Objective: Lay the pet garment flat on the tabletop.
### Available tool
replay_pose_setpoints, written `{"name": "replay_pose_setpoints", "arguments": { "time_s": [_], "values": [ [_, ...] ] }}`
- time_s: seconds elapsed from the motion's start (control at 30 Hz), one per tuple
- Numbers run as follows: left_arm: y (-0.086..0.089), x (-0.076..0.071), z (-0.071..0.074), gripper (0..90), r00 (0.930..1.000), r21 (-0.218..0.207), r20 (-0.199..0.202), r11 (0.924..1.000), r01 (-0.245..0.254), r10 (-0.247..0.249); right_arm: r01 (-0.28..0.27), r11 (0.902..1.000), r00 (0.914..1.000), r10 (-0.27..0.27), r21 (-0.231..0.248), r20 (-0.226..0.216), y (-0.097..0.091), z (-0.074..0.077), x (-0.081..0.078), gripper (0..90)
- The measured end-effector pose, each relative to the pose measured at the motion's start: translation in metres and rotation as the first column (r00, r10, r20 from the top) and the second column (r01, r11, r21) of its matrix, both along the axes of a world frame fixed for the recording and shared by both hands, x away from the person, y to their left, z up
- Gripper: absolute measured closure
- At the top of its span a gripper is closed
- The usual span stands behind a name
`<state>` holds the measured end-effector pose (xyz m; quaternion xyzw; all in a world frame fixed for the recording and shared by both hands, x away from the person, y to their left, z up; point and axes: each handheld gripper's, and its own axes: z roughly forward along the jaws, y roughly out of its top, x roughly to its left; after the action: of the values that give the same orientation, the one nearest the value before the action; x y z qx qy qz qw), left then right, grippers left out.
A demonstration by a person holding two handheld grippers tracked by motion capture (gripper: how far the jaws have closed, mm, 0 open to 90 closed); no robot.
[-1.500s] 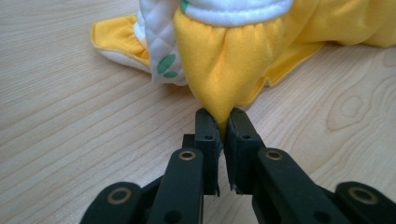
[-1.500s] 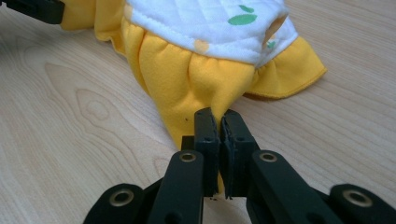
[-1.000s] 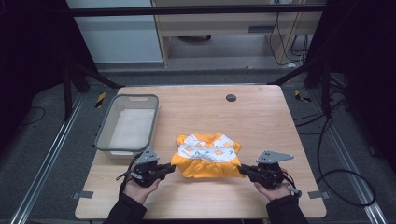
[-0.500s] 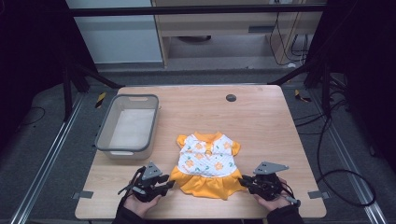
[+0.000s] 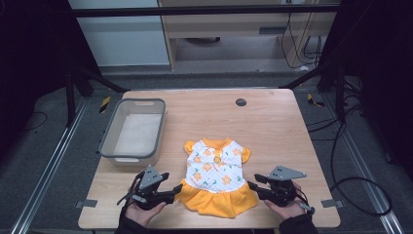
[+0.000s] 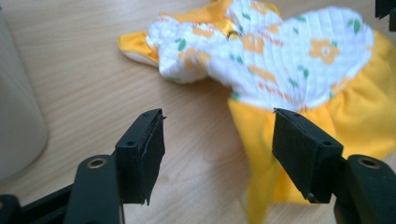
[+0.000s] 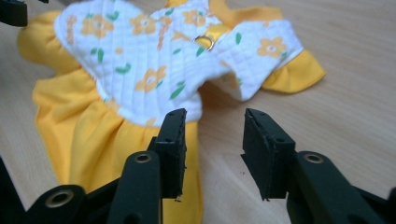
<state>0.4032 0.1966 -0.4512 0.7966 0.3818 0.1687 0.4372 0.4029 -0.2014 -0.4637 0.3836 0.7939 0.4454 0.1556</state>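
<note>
Left gripper [image 5: 171, 190]: jaws apart, just been opening, nothing pinched; skirt edge lies just ahead between them.
Right gripper [image 5: 252, 187]: jaws apart, just been opening, skirt hem at the inner jaw, not clamped.
Dress [image 5: 216, 176]: spread flat on the desk [image 5: 272, 126], between both grippers, collar pointing away.
Bin [image 5: 134, 132]: far-left of dress, apart.

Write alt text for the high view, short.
A small dress with a white flowered top and orange skirt lies spread flat near the front edge of a wooden table. The left claw and right claw sit at either side of the skirt, open after letting it go. A grey bin stands at left.
</note>
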Motion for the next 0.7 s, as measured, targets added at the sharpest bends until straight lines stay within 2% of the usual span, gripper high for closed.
{"name": "replay_pose_setpoints", "arguments": {
  "time_s": [0.03,0.1,0.17,0.2,0.3,0.33,0.37,0.5,0.57,0.63,0.7],
  "values": [
    [0.001,0.006,0.005,33.9,0.9999,-0.004,0.011,0.9999,-0.010,0.010,0.014,0.9999,0.9996,-0.014,0.005,0.024,0.000,0.004,0.005,53.2],
    [0.001,0.009,0.008,34.1,0.9997,-0.007,0.020,0.9999,-0.015,0.015,0.017,0.9998,0.9994,-0.018,0.012,0.029,0.000,0.006,0.007,51.6],
    [0.001,0.022,0.015,35.1,0.9988,-0.012,0.040,0.9996,-0.026,0.026,0.036,0.9992,0.9975,-0.037,0.019,0.061,0.000,0.012,0.015,47.7],
    [0.001,0.022,0.015,35.4,0.9988,-0.012,0.040,0.9996,-0.026,0.026,0.044,0.9989,0.9965,-0.045,0.017,0.071,0.001,0.014,0.019,46.7],
    [-0.003,0.043,0.020,36.3,0.9970,-0.002,0.058,0.9987,-0.051,0.051,0.064,0.9978,0.9946,-0.065,0.020,0.080,0.002,0.017,0.030,44.9],
    [-0.003,0.043,0.020,36.5,0.9970,-0.002,0.058,0.9987,-0.051,0.051,0.072,0.9972,0.9941,-0.074,0.022,0.080,0.002,0.018,0.033,44.6],
    [-0.006,0.054,0.021,36.8,0.9960,0.001,0.064,0.9980,-0.063,0.063,0.080,0.9965,0.9933,-0.081,0.023,0.082,0.002,0.018,0.038,44.3],
    [-0.015,0.078,0.020,38.1,0.9952,0.022,0.066,0.9970,-0.074,0.073,0.117,0.9930,0.9901,-0.118,0.016,0.076,0.003,0.014,0.062,45.0],
    [-0.020,0.090,0.017,39.2,0.9958,0.023,0.048,0.9966,-0.079,0.078,0.131,0.9913,0.9890,-0.132,0.012,0.067,0.004,0.011,0.072,45.8],
    [-0.026,0.102,0.013,40.0,0.9959,0.063,0.043,0.9947,-0.082,0.079,0.146,0.9893,0.9878,-0.146,0.001,0.054,0.005,0.007,0.083,46.6],
    [-0.031,0.113,0.008,40.8,0.9962,0.077,0.031,0.9935,-0.084,0.082,0.153,0.9882,0.9875,-0.153,-0.009,0.040,0.008,0.002,0.093,47.7]
  ]
}}
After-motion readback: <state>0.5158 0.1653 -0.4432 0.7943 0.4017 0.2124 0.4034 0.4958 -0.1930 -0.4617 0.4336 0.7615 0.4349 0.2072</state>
